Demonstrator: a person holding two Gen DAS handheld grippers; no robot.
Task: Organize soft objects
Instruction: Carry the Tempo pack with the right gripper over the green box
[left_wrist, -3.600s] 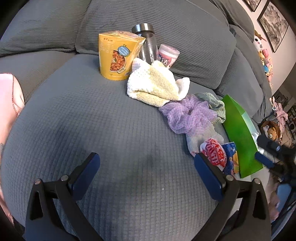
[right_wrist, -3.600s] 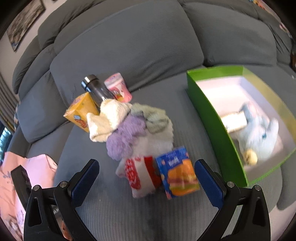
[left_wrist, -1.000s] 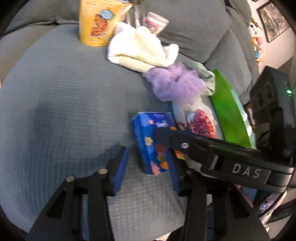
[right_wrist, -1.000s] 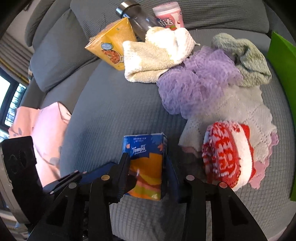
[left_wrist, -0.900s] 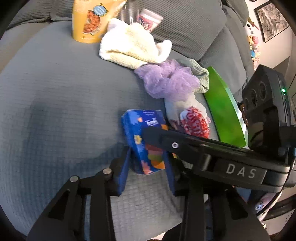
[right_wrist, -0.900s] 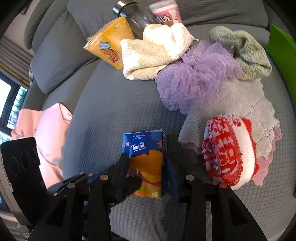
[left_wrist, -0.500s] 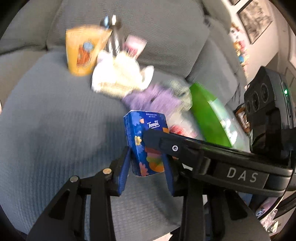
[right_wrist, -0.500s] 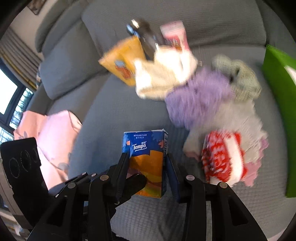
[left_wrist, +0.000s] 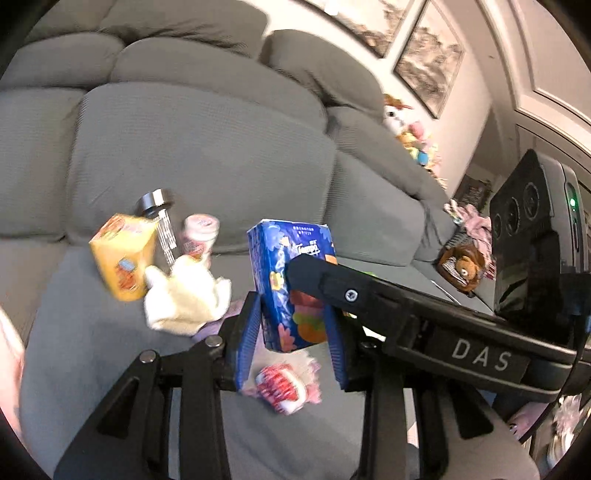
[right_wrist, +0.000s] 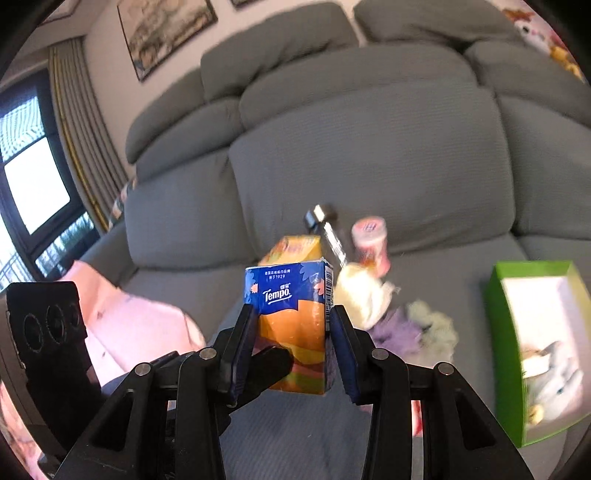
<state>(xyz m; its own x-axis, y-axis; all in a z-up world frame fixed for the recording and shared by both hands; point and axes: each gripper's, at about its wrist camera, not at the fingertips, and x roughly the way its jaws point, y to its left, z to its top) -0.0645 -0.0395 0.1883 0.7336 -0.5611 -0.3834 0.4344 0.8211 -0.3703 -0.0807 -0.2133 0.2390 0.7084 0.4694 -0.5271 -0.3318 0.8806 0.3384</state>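
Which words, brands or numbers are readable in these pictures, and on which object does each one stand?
"Tempo": on the blue tissue pack.
"1929": small line above it, same pack; the characters beside it are too small.
"DAS": on the right gripper's arm.
Yellow cup and pink can: print too blurred.

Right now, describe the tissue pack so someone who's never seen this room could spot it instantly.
Look above the grey sofa seat, in front of the heap of cloths. There, the left gripper and right gripper both clamp one small soft pack, the tissue pack. Its blue top reads Tempo above orange bands.
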